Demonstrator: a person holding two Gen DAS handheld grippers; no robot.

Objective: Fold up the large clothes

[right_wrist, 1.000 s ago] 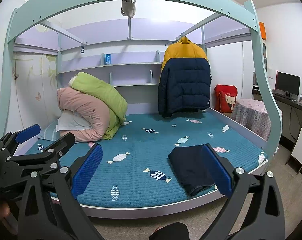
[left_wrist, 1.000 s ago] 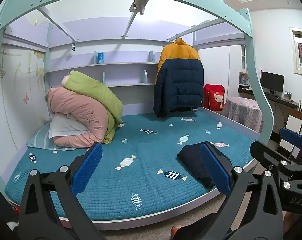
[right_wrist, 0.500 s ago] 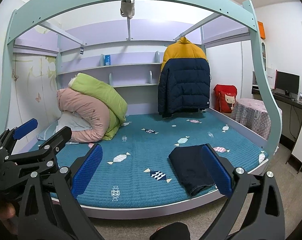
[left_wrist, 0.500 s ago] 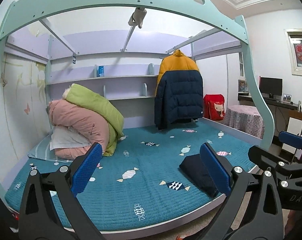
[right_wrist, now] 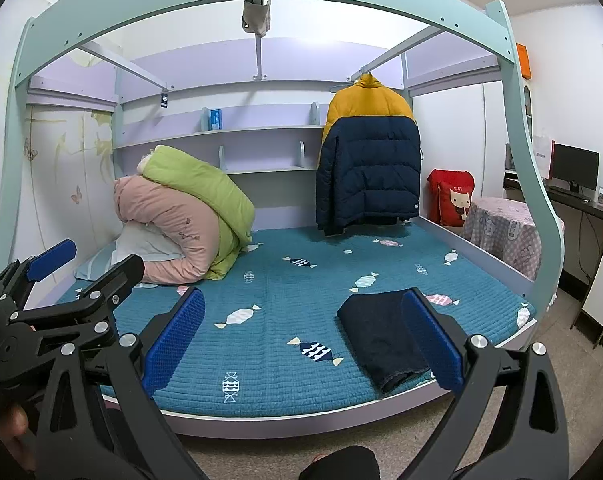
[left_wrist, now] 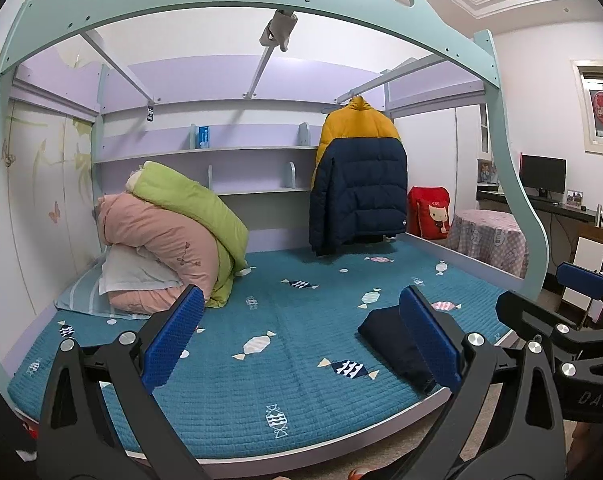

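Both views have tilted upward since a second ago, showing more of the bed frame (left_wrist: 229, 4). My left gripper (left_wrist: 301, 344) and right gripper (right_wrist: 301, 344) hang released, jaws spread, holding nothing, short of the mattress (right_wrist: 285, 280). Folded dark garment (right_wrist: 381, 336) lies at the mattress's front right edge. Puffer jacket (right_wrist: 367, 160) hangs at the back right corner.

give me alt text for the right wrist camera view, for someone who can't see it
A folded dark garment lies near the front edge of a teal bed, seen between the open, empty jaws of the right gripper. A yellow-and-navy puffer jacket hangs behind; the left gripper shows at left.
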